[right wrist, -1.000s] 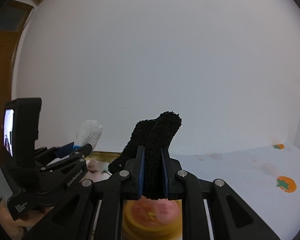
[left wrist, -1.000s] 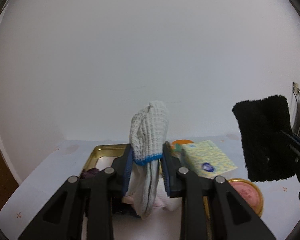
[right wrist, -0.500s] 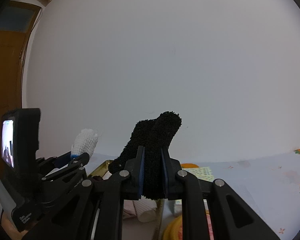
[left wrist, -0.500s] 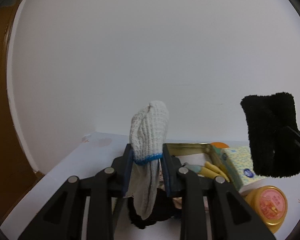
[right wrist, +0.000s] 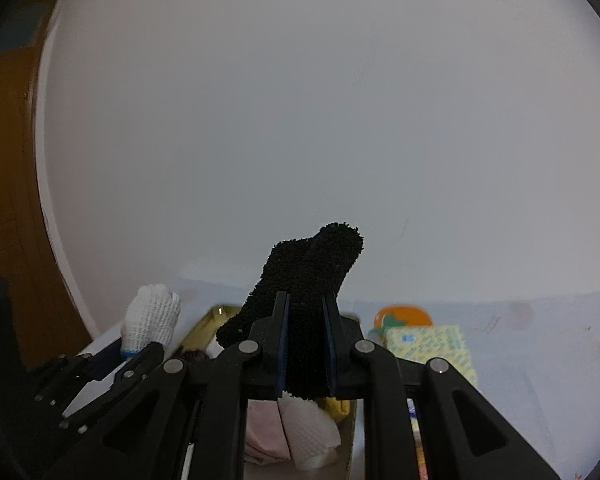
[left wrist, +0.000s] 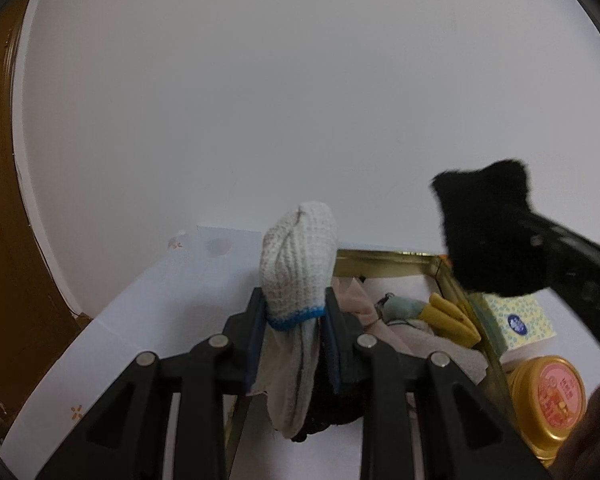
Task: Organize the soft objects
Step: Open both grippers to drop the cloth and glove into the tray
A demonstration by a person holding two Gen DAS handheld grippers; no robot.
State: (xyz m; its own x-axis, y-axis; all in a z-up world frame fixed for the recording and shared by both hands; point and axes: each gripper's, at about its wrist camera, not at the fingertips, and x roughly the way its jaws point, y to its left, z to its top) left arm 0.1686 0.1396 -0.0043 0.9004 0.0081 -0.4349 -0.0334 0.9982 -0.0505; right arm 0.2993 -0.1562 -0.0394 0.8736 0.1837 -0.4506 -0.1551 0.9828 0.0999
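1. Left wrist view: the left tongs (left wrist: 296, 332) are clamped on a white knitted cotton glove with a blue cuff band (left wrist: 298, 270), held upright above the near left corner of the gold rectangular metal tin (left wrist: 384, 258) on the white table (left wrist: 172, 292). The tin holds pale pink cloth (left wrist: 356, 300) and yellow rubber glove fingers (left wrist: 452, 316). Just right of it sit a yellow patterned tissue pack (left wrist: 516, 320) and a gold-lidded round jar (left wrist: 548, 396).

2. Right wrist view: the right tongs (right wrist: 306, 352) are clamped on a black fluffy fabric piece (right wrist: 312, 272), lifted over the tin's soft contents (white and pink cloth show below).

3. Risk, as I judge it: both tongs hang close together over one tin, so they could collide, or a limp tail could snag the tin's rim and drag it. Released too high, either piece may flop outside.
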